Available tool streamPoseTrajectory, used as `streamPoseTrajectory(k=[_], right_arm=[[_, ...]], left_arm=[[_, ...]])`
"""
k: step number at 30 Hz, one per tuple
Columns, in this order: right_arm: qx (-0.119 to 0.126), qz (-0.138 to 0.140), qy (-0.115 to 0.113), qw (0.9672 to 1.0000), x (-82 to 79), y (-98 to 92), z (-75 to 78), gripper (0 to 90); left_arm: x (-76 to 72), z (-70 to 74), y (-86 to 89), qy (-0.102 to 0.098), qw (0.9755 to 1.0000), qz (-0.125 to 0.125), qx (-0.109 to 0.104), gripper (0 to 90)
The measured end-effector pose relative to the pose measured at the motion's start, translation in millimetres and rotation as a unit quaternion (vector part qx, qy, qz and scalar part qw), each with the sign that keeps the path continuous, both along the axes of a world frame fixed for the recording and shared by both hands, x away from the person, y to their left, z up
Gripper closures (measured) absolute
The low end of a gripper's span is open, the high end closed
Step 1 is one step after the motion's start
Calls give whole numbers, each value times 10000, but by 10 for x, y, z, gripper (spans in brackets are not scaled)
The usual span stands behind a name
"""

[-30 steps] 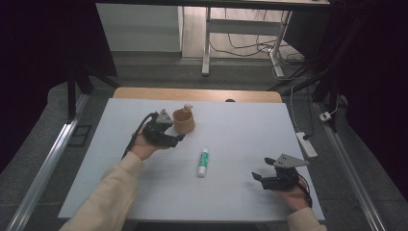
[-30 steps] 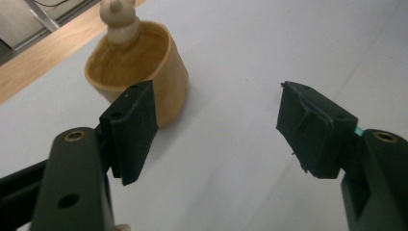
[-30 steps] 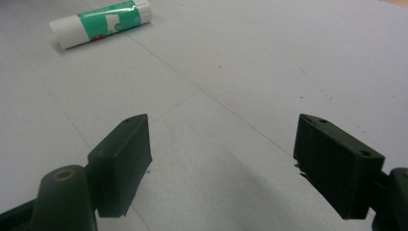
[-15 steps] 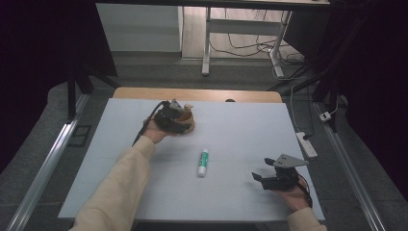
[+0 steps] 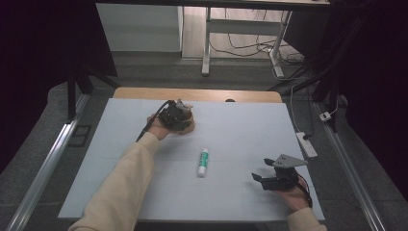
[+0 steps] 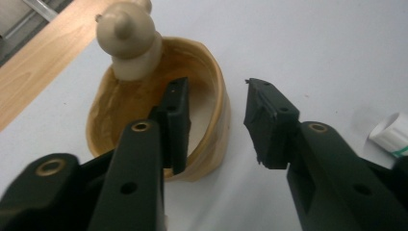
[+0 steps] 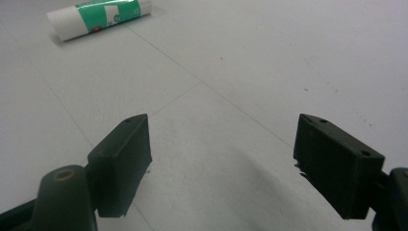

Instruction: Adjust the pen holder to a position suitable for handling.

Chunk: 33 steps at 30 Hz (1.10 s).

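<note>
A tan cup (image 5: 188,126) stands at the back left of the white board, with a pale rounded figure (image 6: 127,41) at its far rim. My left gripper (image 5: 181,120) is down on the cup. Its jaws have just been closing and straddle the cup's near wall (image 6: 219,120), one inside and one outside. A gap shows between the outer pad (image 6: 267,120) and the wall. A white and green tube (image 5: 203,162) lies mid-board, also seen in the right gripper view (image 7: 98,19). My right gripper (image 5: 261,169) rests low at the front right, open and empty (image 7: 221,144).
The white board (image 5: 240,125) lies on a wooden table whose back edge (image 5: 197,94) shows. A power strip (image 5: 306,144) lies past the board's right side. Metal rails run along both sides. Desk legs and cables stand behind the table.
My left hand has moved away and to the right onto the cup, and its jaws have narrowed around the cup's wall. The right gripper and the tube have stayed put.
</note>
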State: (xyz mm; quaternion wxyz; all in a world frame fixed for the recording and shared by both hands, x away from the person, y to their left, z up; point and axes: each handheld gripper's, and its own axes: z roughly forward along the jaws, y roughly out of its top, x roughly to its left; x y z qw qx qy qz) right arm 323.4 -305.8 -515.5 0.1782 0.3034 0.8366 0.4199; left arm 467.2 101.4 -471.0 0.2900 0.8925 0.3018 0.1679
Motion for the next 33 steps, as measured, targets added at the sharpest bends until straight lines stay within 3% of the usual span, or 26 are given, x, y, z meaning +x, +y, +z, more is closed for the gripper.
streamPoseTrajectory(k=[10, 16, 19, 33], right_arm=[[-35, 6, 5, 10000, 1, -2, -6, 201], [-46, 0, 5, 10000, 1, -4, -9, 201], [-57, -5, 7, 10000, 2, -4, -11, 201], [-69, 3, 17, 10000, 4, -14, -14, 201]], left_arm=[[44, -52, 21, 70, 9999, 38, 65, 699], [58, -50, 17, 75, 9998, -108, 113, 739], [62, -52, -9, 90, 9996, -221, 179, 817], [87, -34, 29, 171, 9995, -231, 128, 826]])
